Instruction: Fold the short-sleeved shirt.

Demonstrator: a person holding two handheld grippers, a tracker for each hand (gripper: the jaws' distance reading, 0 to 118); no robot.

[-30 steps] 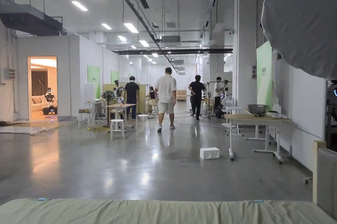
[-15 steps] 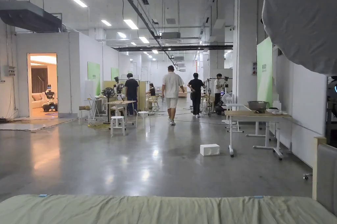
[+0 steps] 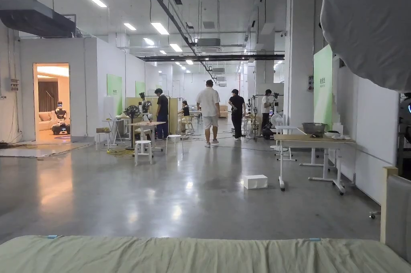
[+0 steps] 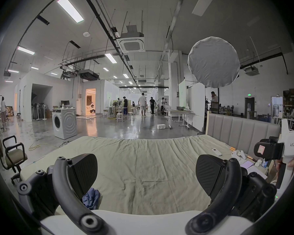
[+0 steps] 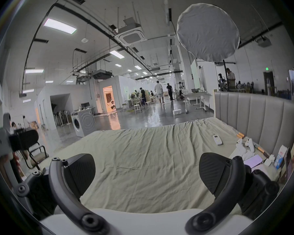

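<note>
both grippers, left gripper [image 4: 147,176] and right gripper [image 5: 147,175], spread wide, empty above bed [image 4: 151,162]; blue shirt [image 4: 91,198] crumpled, folding not started.

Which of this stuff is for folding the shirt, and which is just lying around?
For the job:
crumpled blue cloth, probably the shirt
left gripper and right gripper, fingers wide open
bed sheet to fold on

Just lying about:
remote
white game controllers
washing machine
white box on the floor
</note>
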